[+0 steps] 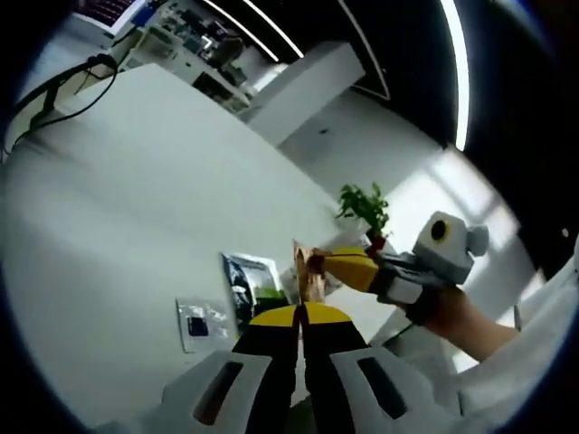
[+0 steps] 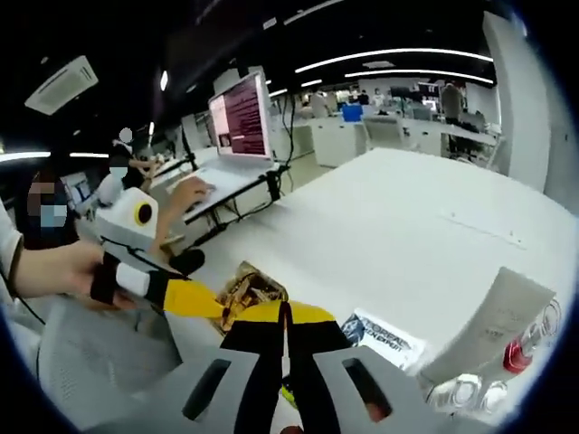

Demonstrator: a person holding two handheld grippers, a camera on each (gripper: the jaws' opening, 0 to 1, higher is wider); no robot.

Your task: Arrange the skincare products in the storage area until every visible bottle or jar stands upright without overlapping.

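Holding both tools over the white table (image 1: 136, 208), you have each pair of jaws pressed together with nothing visible between them. In the left gripper view your left gripper (image 1: 299, 318) shows its yellow tips touching, black jaws running side by side from the bottom. Just beyond those tips lie two flat sachets: a dark sachet (image 1: 251, 282) with green print and, beside it, a small pale sachet (image 1: 204, 321) with a dark label. Your right gripper (image 1: 317, 263) comes in from the right, its yellow tip against a crinkled gold packet (image 1: 308, 271); whether it grips that packet, you cannot tell from here. A potted plant (image 1: 365, 207) stands farther back.

In the right gripper view your right gripper (image 2: 284, 318) has its yellow tips closed too. The left gripper (image 2: 215, 304) reaches in from the left, its tip touching the gold packet (image 2: 249, 287). To the right lie a printed sachet (image 2: 384, 333) and a white tube (image 2: 493, 325), with clear bottle tops (image 2: 470, 391) near the lower edge. A laptop (image 2: 240, 122) sits open behind.
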